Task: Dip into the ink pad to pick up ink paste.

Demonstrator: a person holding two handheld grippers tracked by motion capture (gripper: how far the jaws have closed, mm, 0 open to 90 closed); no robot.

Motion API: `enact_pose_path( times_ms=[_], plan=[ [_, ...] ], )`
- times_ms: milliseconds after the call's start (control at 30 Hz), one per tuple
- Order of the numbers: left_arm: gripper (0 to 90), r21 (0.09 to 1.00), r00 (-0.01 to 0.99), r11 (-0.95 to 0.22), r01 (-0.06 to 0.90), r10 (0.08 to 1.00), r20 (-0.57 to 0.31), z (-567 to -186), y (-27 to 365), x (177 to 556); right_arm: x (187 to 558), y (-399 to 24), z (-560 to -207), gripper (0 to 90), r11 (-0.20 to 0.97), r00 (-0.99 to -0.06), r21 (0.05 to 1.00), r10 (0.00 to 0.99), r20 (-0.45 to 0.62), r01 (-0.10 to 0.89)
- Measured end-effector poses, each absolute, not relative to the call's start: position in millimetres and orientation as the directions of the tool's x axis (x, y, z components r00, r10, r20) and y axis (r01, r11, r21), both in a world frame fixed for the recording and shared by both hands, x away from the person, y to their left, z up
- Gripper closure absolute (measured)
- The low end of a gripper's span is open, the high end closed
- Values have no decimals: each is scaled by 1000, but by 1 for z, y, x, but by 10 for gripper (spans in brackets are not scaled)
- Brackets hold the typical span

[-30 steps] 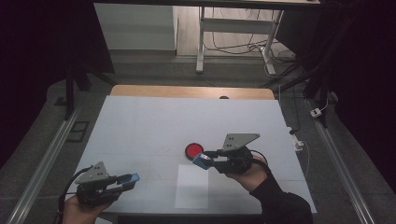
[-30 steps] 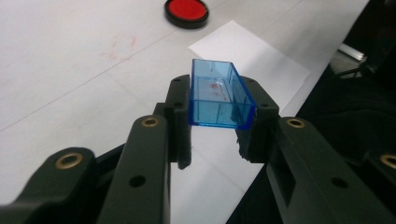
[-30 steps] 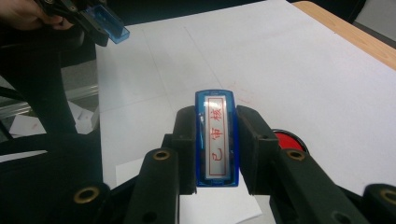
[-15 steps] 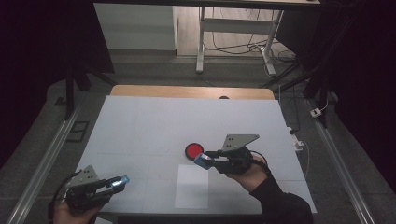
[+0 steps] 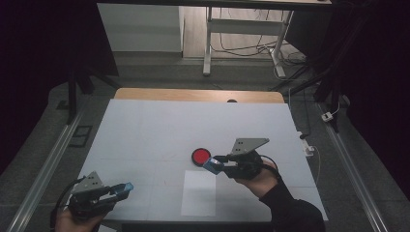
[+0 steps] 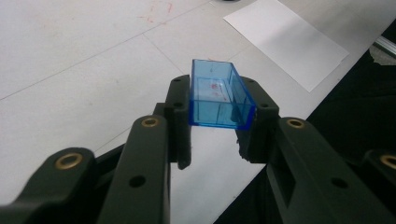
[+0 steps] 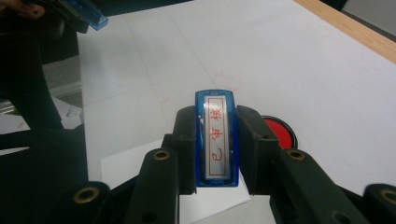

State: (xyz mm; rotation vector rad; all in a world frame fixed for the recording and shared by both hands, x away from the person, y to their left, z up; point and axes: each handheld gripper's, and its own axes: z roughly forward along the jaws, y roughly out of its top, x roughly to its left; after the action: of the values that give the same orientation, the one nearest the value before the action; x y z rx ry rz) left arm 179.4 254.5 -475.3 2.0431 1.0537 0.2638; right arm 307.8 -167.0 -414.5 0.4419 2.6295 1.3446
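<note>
My left gripper (image 5: 121, 189) is at the table's near left corner, shut on a clear blue box-shaped cap (image 5: 127, 186). In the left gripper view the cap (image 6: 219, 100) sits crosswise between the jaw tips, its open side up. My right gripper (image 5: 215, 165) is right of centre, shut on a blue stamp (image 5: 211, 166). The stamp (image 7: 215, 137) shows a white face with red characters. A round red ink pad (image 5: 200, 156) lies on the table just beyond the stamp, and in the right gripper view the pad (image 7: 279, 132) peeks out beside the right jaw.
A white paper sheet (image 5: 199, 193) lies near the table's front edge, below the right gripper. The white table (image 5: 193, 121) has a wooden strip along its far edge. Metal rails run along both sides, and a desk frame with cables stands beyond.
My left gripper has drawn a little toward the near left corner with the cap still held. The right gripper has stayed in place with the stamp.
</note>
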Motion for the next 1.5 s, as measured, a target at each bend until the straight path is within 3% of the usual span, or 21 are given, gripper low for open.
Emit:
enact_pose_path(
  times_ms=[1500],
  plan=[
    [683, 723, 621, -332, 606, 765, -169, -476, 254, 182, 373, -130, -447, 704, 623, -902, 718, 432, 15, 310]
  ],
)
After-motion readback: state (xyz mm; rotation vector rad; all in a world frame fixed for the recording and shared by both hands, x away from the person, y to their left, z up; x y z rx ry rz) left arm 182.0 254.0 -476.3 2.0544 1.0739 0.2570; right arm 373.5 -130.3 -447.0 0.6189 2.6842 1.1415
